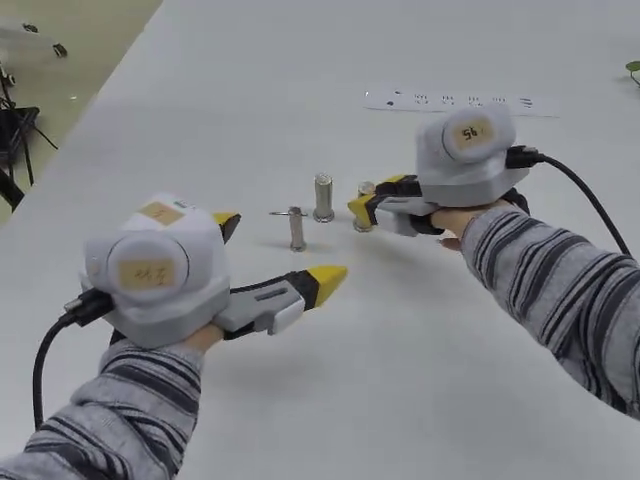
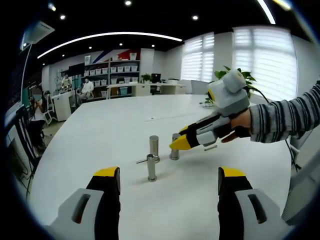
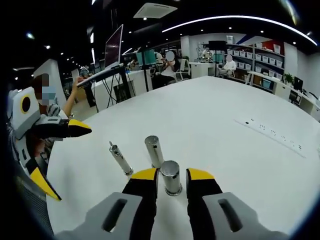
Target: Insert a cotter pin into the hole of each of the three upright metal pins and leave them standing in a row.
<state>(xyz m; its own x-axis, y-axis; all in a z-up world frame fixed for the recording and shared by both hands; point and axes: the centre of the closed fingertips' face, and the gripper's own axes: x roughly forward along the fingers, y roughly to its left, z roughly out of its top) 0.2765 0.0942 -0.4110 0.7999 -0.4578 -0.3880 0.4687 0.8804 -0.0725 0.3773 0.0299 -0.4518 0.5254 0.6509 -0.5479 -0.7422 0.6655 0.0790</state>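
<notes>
Left gripper [image 1: 278, 248] low and close in the head view, jaws spread wide, nothing between them. It hovers over the table [image 1: 420, 350], pointing toward the pins, near but not touching any.

Three pins upright in a short, slightly bent row mid-table. Front pin [image 1: 297, 228] carries a cotter [image 1: 280, 212] through its hole, the wire jutting out sideways near the top. Middle pin [image 1: 323, 197] just beside it, bare as far as I can see. End pin [image 3: 171, 175] also looks bare.

Right gripper [image 1: 368, 200] reaches in from the far side. In the right gripper view its yellow tips bracket the end pin closely, one on each side. Whether the pads press the pin or stand just off it, cannot tell.

Judgement: one of three done; the step in hand is work on the end pin, either steadying it or closing on it. Can't make out a loose cotter for certain in either gripper.

Next move calls for a firm, upright hold on the end pin, hole turned to face the free gripper, then a cotter fed straight through. Middle pin stands close, so little room to swing.
</notes>
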